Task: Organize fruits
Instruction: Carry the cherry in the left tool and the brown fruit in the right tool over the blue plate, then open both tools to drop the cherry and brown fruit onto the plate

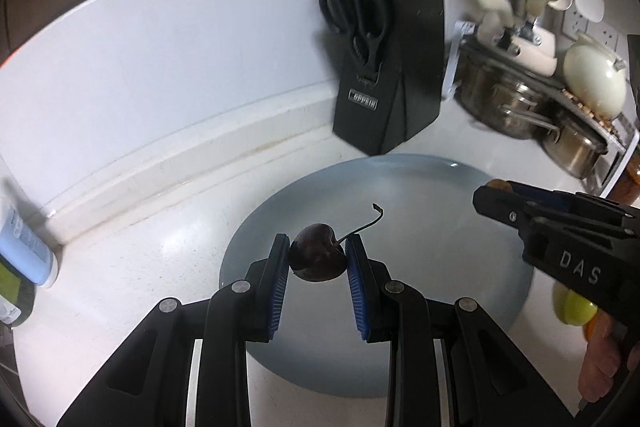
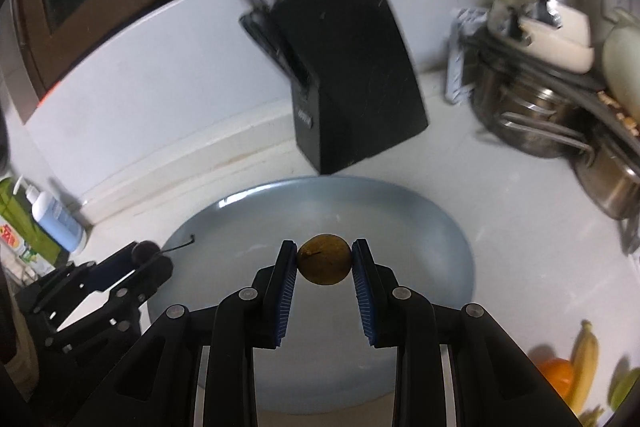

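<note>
My left jaws clamp a cherry [image 1: 318, 259]; my right clamp a brown fruit [image 2: 324, 259]. The plate [image 2: 432, 227] lies below both. I'd lower first, then part slowly so neither rolls.

Light: dim, cool indoor
Glare: small highlight on plate [image 1: 454, 165] rim
Blur: smeared pots [image 2: 532, 123] and knife block [image 2: 352, 67]
Edges: strong fisheye bending, black vignette corners

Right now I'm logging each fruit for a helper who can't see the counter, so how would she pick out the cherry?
Find the black knife block on the white counter; in front lies a wide pale-blue plate. Above it, the left hand-held gripper clamps the dark red cherry. Its curved stem and near-black skin set it apart from the round brownish-yellow fruit in the right hand-held gripper.
</note>
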### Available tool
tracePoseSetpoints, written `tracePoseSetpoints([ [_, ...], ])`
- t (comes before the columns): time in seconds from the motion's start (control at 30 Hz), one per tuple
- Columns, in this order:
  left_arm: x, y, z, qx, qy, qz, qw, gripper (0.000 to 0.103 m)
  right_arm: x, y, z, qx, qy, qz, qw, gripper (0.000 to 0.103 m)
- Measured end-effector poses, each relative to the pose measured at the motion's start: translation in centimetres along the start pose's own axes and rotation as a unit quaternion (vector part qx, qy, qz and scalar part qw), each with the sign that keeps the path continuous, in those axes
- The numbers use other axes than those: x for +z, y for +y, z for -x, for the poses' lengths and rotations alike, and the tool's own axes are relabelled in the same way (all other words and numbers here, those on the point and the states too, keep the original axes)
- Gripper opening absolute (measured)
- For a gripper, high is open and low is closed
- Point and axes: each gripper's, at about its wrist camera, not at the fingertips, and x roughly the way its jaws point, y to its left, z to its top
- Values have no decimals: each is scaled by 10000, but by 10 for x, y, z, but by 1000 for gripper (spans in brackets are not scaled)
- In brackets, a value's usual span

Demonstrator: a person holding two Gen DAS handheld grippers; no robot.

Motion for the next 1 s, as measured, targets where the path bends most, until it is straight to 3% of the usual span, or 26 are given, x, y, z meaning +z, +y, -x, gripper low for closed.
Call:
tracePoseSetpoints([
  [0.37, -6, -2, -43, 6, 519, -144, 9985, 29, -9, -8, -50, -17, 740, -66, 9972, 29],
  [0.7, -9, -3, -60, -82, 790, -159, 9967, 29, -9, -5, -60, -29, 888, 22, 9960, 30],
  [0.83, -8, -3, -59, -83, 761, -165, 9969, 43, -9, -7, -62, 3, 925, -18, 9957, 32],
  [1.0, -8, -3, -52, -78, 720, -147, 9973, 50, -9, -7, -58, 23, 904, -53, 9959, 40],
])
